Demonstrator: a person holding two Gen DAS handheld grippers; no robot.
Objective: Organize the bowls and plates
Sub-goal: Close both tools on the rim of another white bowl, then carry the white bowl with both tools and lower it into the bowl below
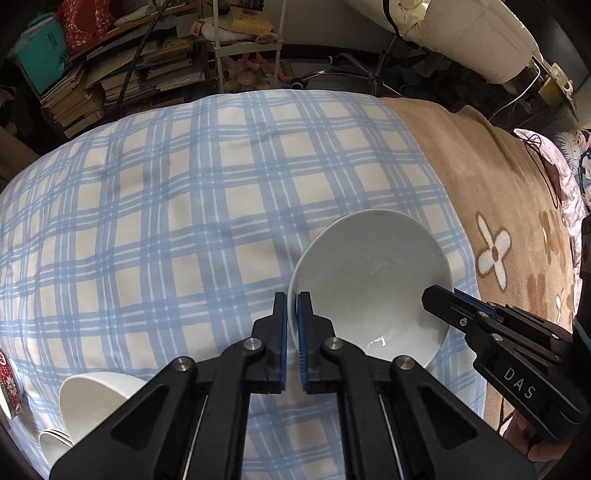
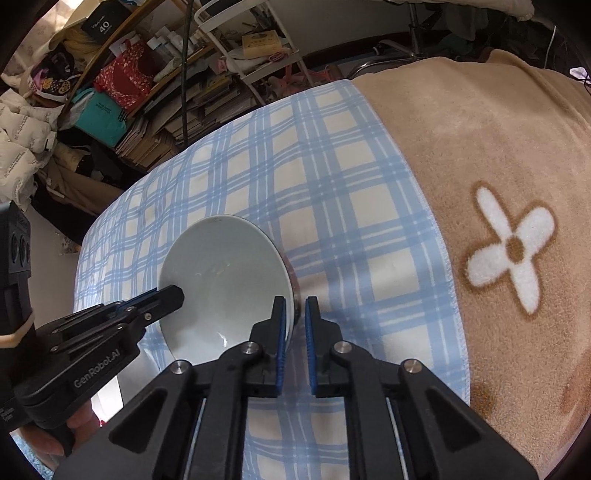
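**Both tongs on one bowl, mid-carry over the checked cloth**

The room behind is crowded: shelves (image 2: 155, 96) stacked with books, boxes and bags stand far ahead of the tongs, with a white wire rack (image 1: 251, 48) beside them and a pale padded chair (image 1: 461, 33) off to the right. The surface is soft, apparently a bed, not a desk. A tan flowered blanket (image 2: 498, 155) covers its right part, and a blue-and-cream checked cloth (image 1: 166, 192) lies over the rest, directly ahead of and beneath both tongs.

The large grey-white bowl (image 1: 369, 280) is tilted, and seems lifted off the checked cloth, though the pictures do not settle that. The left tongs (image 1: 291, 317) are narrowed onto its near-left rim, one pad inside and one outside. The right tongs (image 2: 295, 321) pinch the opposite rim the same way, so the bowl is gripped from both sides.

Below and left of the left tongs, near that view's edge, sits a stack of white bowls (image 1: 92, 402), with a red patterned tin (image 1: 7, 384) further left.

The step in hand looks like carrying this bowl toward a stack. Judging from that, the next move calls for both tongs travelling together, levelling the bowl, then lowering it squarely before either grip opens; uneven release on a soft surface could tip it.
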